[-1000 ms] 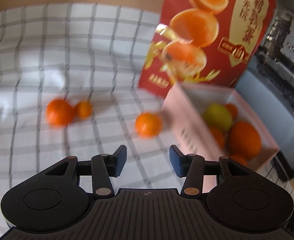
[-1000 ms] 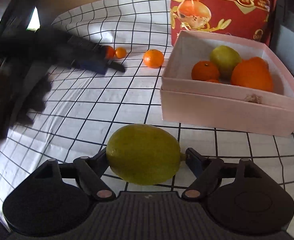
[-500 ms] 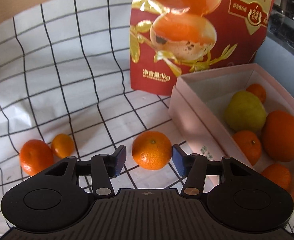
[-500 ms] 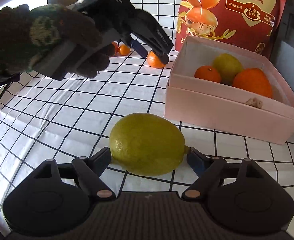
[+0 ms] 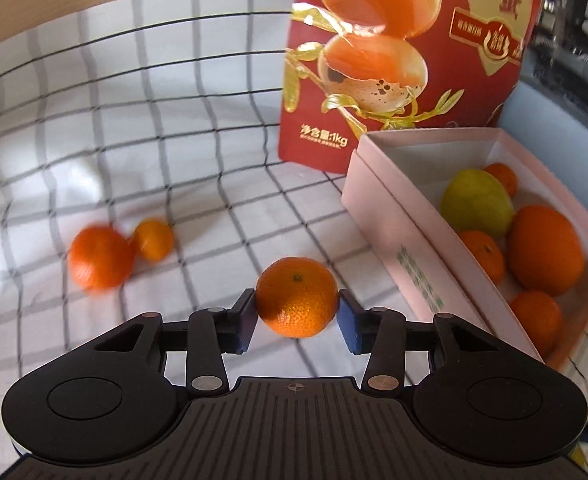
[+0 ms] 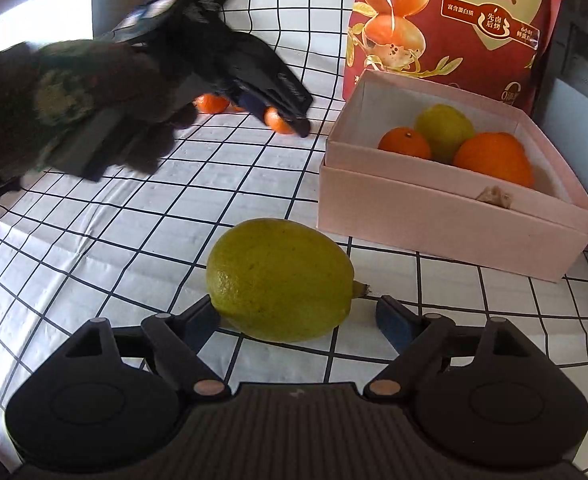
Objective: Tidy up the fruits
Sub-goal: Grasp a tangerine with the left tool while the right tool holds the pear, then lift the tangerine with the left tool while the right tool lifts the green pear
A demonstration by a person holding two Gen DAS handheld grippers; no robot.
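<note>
Mandarin (image 5: 297, 297) between left claw (image 5: 297, 319) pads

We are seeing a red pouch (image 5: 397, 64) (printed with halved eggs) standing upright. It is sitting on a checked cloth (image 5: 142, 132).

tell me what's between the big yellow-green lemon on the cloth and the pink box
Nothing: only bare checked cloth separates the yellow-green lemon from the pink cardboard box, seen in the right wrist view.

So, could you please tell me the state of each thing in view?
Left gripper: jaws closing on the mandarin between them.
Right gripper: jaws opening, lemon between them on the cloth.
Pink box: open, holding fruit.
Red bag: upright behind the box.
</note>
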